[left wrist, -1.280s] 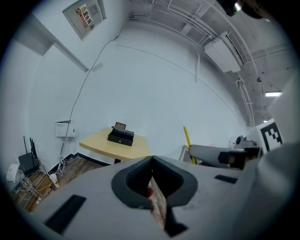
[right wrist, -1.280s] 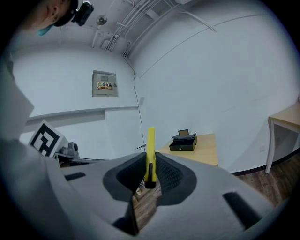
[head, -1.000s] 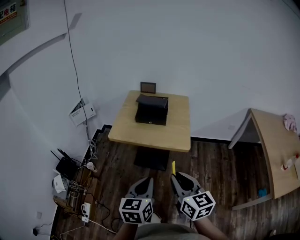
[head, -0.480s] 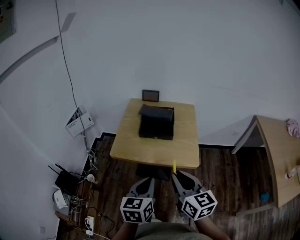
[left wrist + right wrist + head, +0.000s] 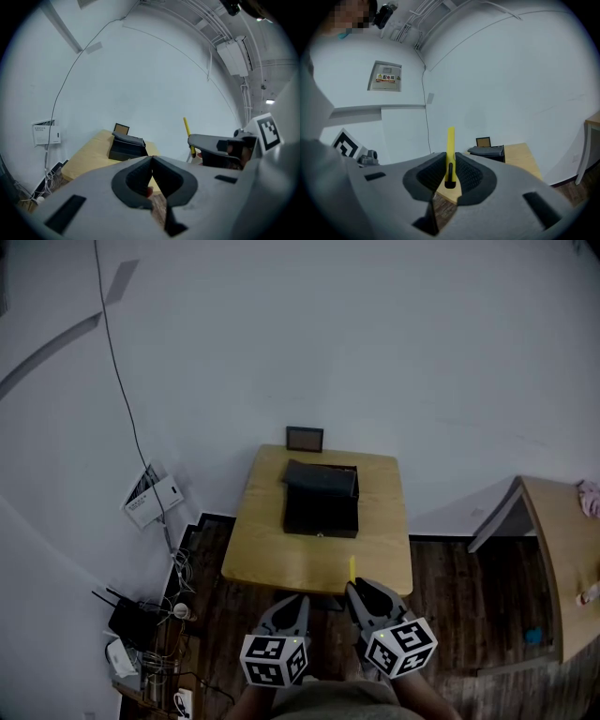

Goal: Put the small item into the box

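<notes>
A black box (image 5: 321, 500) (image 5: 126, 147) (image 5: 487, 152) with its lid ajar stands on the far half of a small wooden table (image 5: 272, 554). My right gripper (image 5: 359, 590) (image 5: 450, 161) is shut on a thin yellow stick-like item (image 5: 352, 569) (image 5: 450, 145) (image 5: 188, 136) that points up past its jaws. It hangs just short of the table's near edge. My left gripper (image 5: 298, 599) (image 5: 152, 161) hovers beside it, shut with nothing between its jaws.
A small framed panel (image 5: 305, 439) leans on the wall behind the table. Cables, a router (image 5: 125, 620) and a power strip lie on the floor at left. A second wooden table (image 5: 562, 559) stands at right. White walls surround the spot.
The table and box have come nearer and lower in the head view as the person walks toward them. Both grippers keep their pose, the right one still holding the yellow item.
</notes>
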`<state>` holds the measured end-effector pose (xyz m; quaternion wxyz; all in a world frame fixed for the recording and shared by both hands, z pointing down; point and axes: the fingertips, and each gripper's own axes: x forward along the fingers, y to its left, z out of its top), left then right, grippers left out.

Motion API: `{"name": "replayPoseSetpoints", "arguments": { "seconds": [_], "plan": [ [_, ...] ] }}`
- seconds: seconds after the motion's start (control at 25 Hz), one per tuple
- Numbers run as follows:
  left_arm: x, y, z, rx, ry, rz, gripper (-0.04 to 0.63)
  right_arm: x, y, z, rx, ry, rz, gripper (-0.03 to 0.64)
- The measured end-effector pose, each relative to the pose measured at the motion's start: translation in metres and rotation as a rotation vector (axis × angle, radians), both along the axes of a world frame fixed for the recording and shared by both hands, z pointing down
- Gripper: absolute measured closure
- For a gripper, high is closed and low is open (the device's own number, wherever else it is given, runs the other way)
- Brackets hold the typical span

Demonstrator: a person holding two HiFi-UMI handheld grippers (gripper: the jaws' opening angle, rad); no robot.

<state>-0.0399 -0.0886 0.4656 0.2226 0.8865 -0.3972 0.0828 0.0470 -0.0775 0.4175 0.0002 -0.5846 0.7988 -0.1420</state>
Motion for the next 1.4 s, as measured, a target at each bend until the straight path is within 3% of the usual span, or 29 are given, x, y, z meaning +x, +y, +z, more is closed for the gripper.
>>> {"name": "replayPoseSetpoints", "arguments": {
  "seconds": [0.48, 0.96, 1.4],
  "plan": [
    [0.017, -0.072, 0.016, -0.045, 0.0, -0.049, 0.592, 0.038, -0.09, -0.001, -0.007, 0.061, -0.024, 0.565],
    [0.037, -0.164, 0.018, -0.1, 0.018, -0.217, 0.592, 0.067, -0.199, 0.016, -0.075, 0.085, -0.172, 0.565],
    [0.038, -0.195, 0.045, -0.168, 0.004, -0.313, 0.592, 0.061, -0.267, 0.073, -0.18, 0.12, -0.301, 0.565]
  ]
}}
